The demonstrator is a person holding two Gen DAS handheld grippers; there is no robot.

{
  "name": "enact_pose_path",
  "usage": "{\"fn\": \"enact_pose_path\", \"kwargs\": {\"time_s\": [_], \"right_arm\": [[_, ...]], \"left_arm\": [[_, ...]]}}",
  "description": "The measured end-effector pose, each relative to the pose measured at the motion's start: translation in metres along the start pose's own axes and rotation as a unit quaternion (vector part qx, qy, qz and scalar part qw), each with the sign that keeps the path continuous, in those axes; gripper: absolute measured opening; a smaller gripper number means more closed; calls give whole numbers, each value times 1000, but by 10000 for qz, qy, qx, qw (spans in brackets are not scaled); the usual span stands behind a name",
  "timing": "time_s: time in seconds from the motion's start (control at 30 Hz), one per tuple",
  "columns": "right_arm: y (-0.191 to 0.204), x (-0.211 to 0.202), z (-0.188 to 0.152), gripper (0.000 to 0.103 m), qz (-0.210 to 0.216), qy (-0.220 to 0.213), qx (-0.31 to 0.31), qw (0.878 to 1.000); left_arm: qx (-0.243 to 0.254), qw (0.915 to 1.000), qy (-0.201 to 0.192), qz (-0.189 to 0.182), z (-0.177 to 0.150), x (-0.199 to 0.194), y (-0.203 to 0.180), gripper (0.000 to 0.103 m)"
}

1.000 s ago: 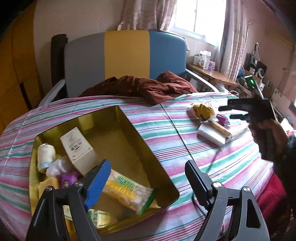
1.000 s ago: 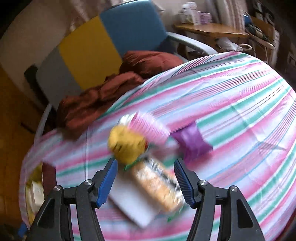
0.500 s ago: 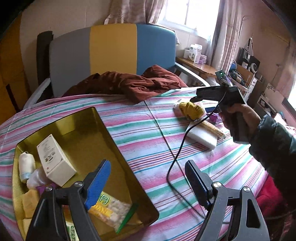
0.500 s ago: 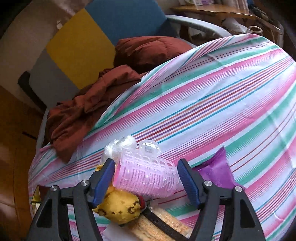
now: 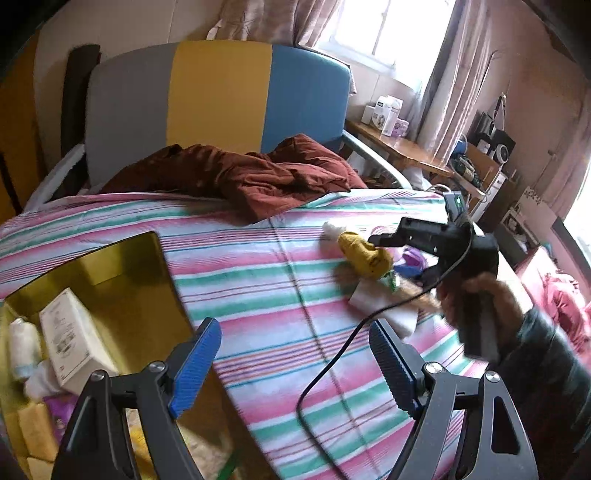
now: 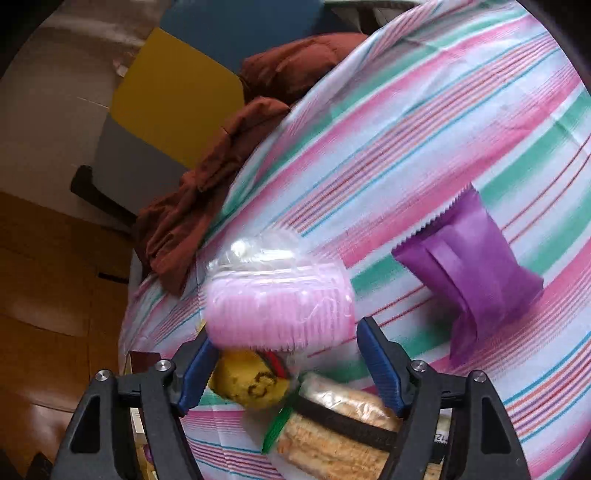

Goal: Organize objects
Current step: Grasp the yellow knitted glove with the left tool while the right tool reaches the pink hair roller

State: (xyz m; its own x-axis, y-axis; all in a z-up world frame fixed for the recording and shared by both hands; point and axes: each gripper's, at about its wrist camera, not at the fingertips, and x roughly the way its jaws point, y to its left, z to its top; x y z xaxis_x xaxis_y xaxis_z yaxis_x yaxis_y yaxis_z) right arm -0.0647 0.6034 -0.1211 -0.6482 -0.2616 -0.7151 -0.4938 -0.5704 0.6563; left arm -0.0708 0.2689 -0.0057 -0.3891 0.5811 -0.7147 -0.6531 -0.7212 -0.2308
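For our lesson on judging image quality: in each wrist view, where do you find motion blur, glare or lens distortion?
Left wrist view: the window is blown out white, the hand holding the right gripper is smeared, and the striped tablecloth bulges from the fisheye lens. Right wrist view: the pink comb pack is motion-blurred; the purple packet reads sharper.

No brand or word can be read with certainty. Dark printing and a small red mark are seen on the white box in the gold tin, but remain illegible. A dark curled mark, perhaps letters, is carried by the yellow plush.
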Motion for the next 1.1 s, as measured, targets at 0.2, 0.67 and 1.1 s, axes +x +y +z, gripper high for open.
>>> {"fn": "enact_pose_path", "kwargs": {"time_s": [0.2, 0.67, 1.1], "right_arm": [[1, -3, 3, 70, 67, 53, -204, 9998], [-3, -11, 11, 70, -20, -129, -230, 9996], [-6, -5, 12, 70, 306, 47, -109, 9995]], "left_arm": [[-8, 9997, 127, -198, 17, 27, -15, 82], [-549, 9929, 658, -820, 51, 101, -25, 75], [-150, 9903, 1016, -939, 68, 172, -56, 73]]}}
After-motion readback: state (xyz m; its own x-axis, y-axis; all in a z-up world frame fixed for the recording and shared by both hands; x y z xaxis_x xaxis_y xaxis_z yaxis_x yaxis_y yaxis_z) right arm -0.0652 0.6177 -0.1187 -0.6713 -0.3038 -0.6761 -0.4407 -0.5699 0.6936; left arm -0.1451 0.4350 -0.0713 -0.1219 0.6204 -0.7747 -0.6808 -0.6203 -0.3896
